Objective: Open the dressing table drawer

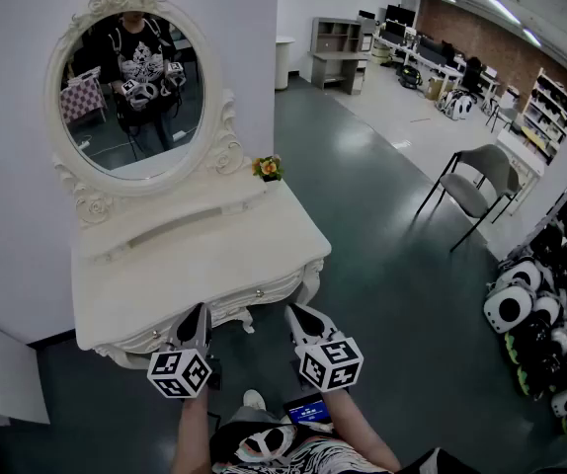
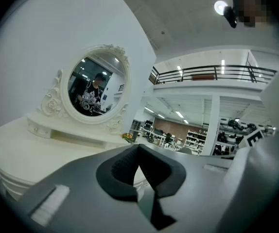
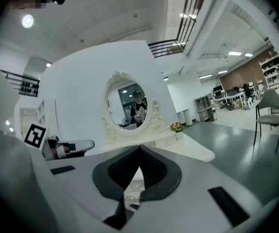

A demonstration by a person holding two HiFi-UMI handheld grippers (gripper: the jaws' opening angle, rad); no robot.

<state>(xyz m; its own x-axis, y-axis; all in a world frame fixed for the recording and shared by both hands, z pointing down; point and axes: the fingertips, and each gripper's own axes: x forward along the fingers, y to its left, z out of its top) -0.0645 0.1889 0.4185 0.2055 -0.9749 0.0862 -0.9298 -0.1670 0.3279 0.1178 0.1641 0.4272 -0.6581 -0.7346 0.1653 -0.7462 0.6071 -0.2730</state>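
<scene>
The white dressing table (image 1: 214, 255) with its oval mirror (image 1: 130, 97) stands against the wall. Its carved drawer front (image 1: 269, 294) with a small knob (image 1: 258, 292) faces me and sits flush with the table. In the head view my left gripper (image 1: 202, 310) and right gripper (image 1: 296, 312) hover side by side just in front of the table's front edge, both pointing at it. Neither touches the drawer. The left gripper (image 2: 138, 147) is shut with nothing in it, and the table top (image 2: 27, 152) lies beyond it. The right gripper (image 3: 139, 147) is shut and empty too.
A small pot of flowers (image 1: 269, 168) sits at the table's back right. A grey chair (image 1: 476, 181) stands on the dark floor to the right. Black-and-white machines (image 1: 521, 309) line the right edge. A white box (image 1: 2, 373) sits low at the left.
</scene>
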